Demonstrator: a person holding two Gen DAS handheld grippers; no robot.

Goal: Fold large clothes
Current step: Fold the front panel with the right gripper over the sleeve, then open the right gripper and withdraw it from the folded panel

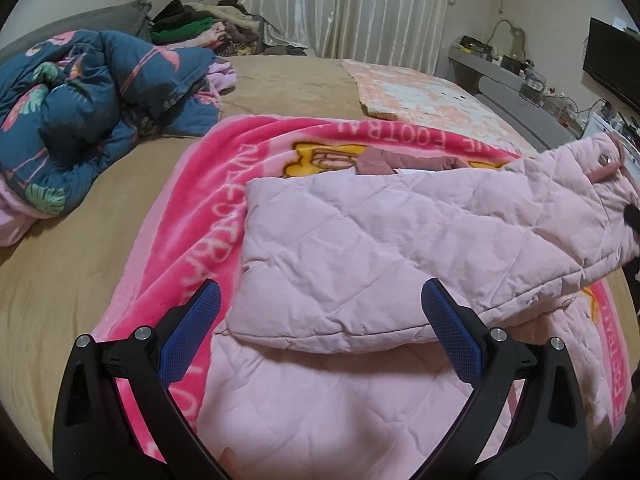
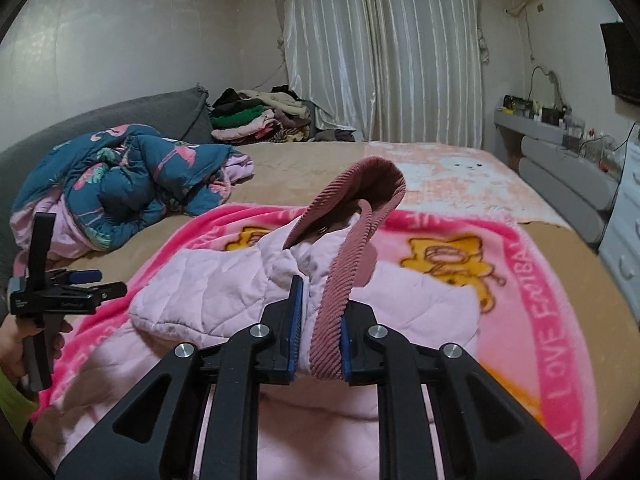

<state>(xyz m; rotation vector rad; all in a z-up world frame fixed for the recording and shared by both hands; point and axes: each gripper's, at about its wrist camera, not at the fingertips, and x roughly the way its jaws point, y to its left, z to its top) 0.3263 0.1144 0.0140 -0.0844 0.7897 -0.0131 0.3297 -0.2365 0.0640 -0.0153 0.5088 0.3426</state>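
Left tool (image 1: 320, 304) is hovering low over the near edge of the pink quilted jacket (image 1: 360, 248), fingers spread wide w/ nothing between them. In the right wrist view a hand (image 2: 16, 344) is holding that tool at far left, clear of the fabric. Jacket is lying on a pink cartoon blanket (image 1: 188, 216) spread over the tan bed (image 1: 72, 264), one side folded over the body. Right tool (image 2: 318, 312) is pinching the jacket at its dusty-rose ribbed collar (image 2: 344, 280), pads pressing quilted fabric + rib together, and that corner is hanging lifted off the blanket. Further back, L to R: blue flamingo-print duvet (image 2: 120, 188) is sitting bunched up, clothes pile (image 2: 260, 120) by the white curtains (image 2: 380, 52), grey shelf w/ clutter (image 2: 536, 124) at right.
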